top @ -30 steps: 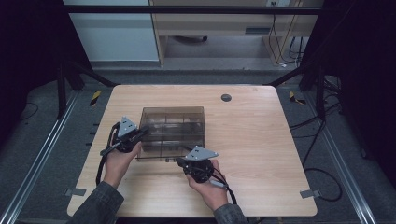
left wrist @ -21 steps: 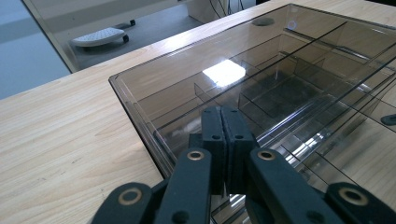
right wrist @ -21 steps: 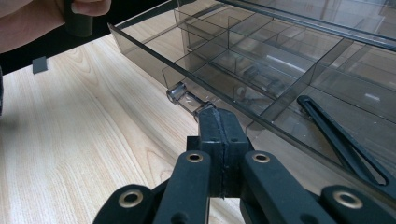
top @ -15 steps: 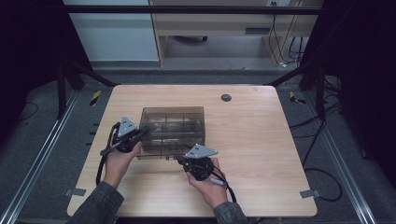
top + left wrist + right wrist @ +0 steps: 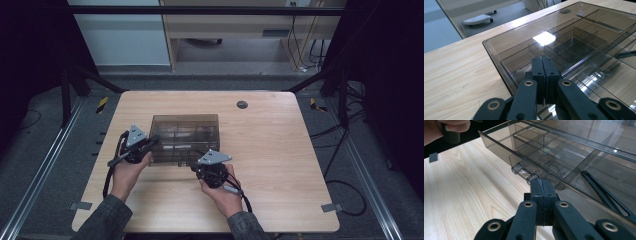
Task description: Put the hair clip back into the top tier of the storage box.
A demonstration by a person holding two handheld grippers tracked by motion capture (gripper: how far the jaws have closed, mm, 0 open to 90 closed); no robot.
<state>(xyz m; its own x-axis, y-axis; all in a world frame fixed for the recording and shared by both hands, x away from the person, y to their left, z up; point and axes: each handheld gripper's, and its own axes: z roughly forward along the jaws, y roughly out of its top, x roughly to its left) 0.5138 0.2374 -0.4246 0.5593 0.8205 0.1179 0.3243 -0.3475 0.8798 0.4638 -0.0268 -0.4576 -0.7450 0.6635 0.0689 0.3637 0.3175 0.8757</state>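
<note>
Left hand-held gripper [image 5: 543, 75] has its black jaws pressed together, empty, tips over the near-left corner of a smoky transparent plastic organizer box [image 5: 185, 137]. Right hand-held gripper [image 5: 543, 192] also clamped closed, tips touching the clear cylindrical handle [image 5: 524, 173] on the box's front. Box sits left of centre on the pale wood-grain tabletop [image 5: 280, 150]. Gripper views reveal thin inner dividers and a glossy lid; high view adds a round grommet [image 5: 242, 104] near the far edge.

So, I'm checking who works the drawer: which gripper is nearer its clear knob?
Right. The right gripper has its shut fingers at the clear knob on the drawer front, while the left gripper sits at the smoky plastic box's left side.
</note>
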